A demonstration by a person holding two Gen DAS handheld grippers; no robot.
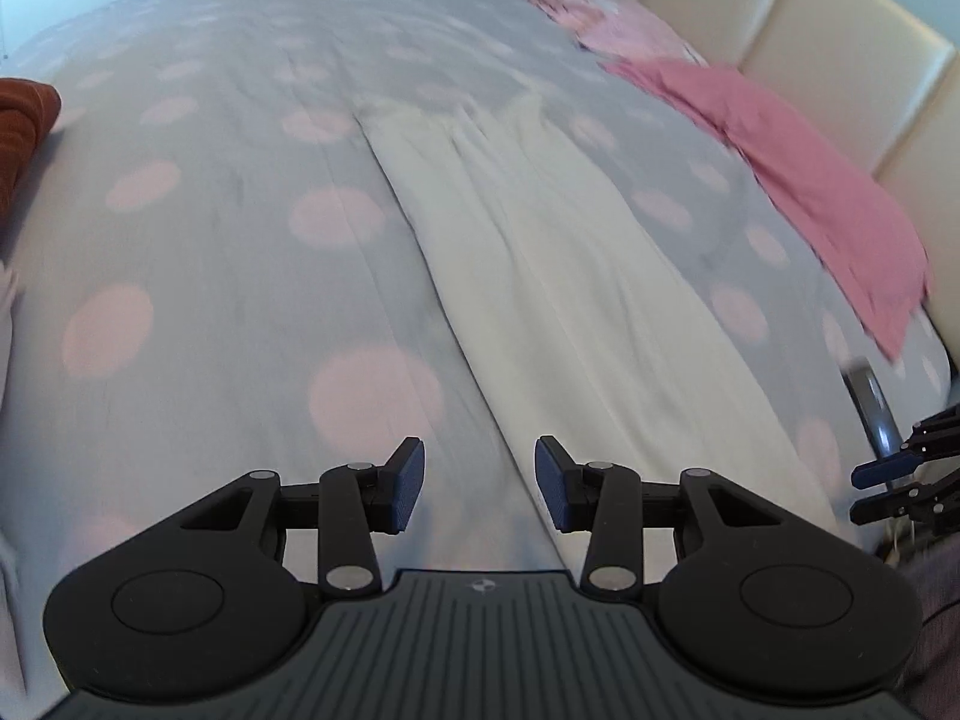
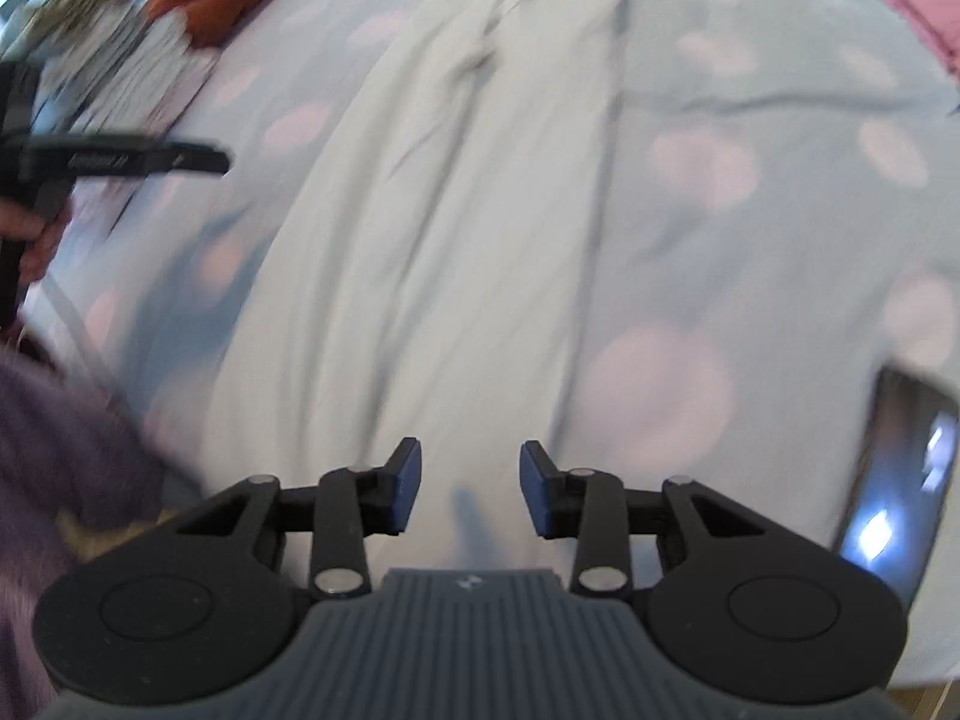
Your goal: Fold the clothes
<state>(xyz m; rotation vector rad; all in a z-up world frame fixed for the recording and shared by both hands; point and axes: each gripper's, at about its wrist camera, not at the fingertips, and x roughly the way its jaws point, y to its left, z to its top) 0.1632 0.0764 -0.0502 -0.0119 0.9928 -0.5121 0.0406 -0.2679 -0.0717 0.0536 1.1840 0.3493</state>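
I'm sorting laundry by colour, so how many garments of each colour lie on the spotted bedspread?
White: 1, the long white garment
Pink: 2, the dark pink garment and the pale pink garment
Rust-orange: 1, the rust-orange garment
Total: 4

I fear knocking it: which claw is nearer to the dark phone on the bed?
Right. The right claw hovers just left of the phone; the left claw hangs farther left, over the white garment's left edge.
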